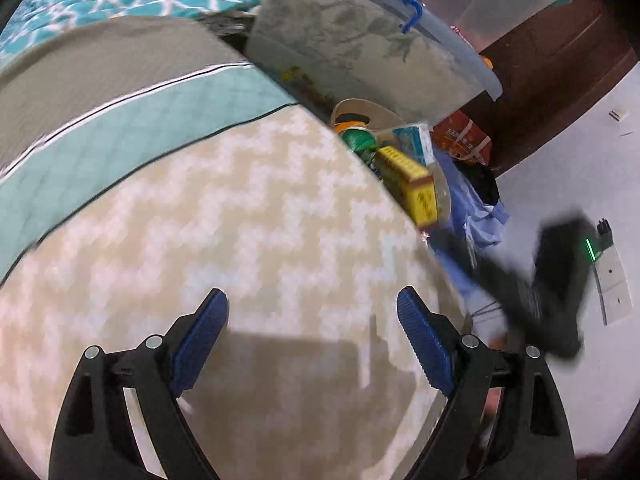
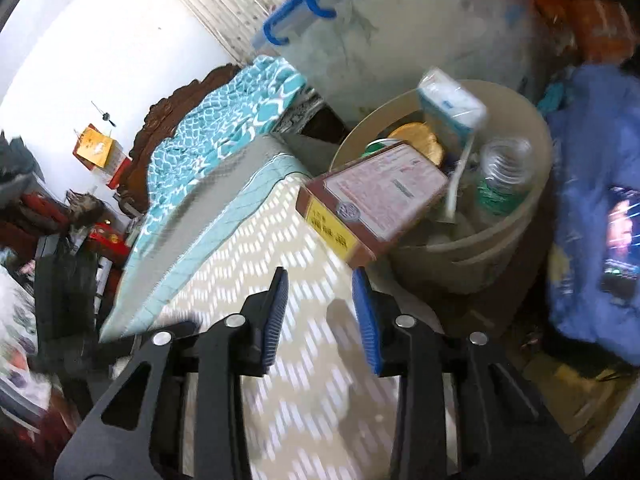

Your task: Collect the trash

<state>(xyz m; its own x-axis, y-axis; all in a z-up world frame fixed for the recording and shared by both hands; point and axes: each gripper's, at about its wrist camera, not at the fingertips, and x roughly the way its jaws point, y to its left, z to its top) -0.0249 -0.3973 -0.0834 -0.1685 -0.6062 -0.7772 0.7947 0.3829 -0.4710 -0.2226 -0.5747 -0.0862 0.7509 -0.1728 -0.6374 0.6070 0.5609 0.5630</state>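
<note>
A beige trash bin [image 2: 480, 248] stands beside the bed. It holds a brown and yellow box [image 2: 376, 204] resting across its rim, a light blue carton [image 2: 452, 104], a clear plastic bottle [image 2: 504, 172] and an orange round thing [image 2: 420, 140]. My right gripper [image 2: 320, 276] is open and empty just below the box's near end. In the left wrist view the bin [image 1: 442, 192] lies past the bed's edge with the yellow box [image 1: 408, 180] and blue carton [image 1: 416, 144]. My left gripper [image 1: 312, 300] is open and empty over the bed. The right gripper's black body [image 1: 560, 280] shows blurred.
The bed [image 1: 240, 220] has a beige and white zigzag cover and a teal patterned blanket [image 2: 224, 112]. A clear storage tub [image 1: 360, 40] with a blue handle stands behind the bin. Blue cloth [image 2: 592, 200] and orange packaging [image 1: 464, 136] lie on the floor nearby.
</note>
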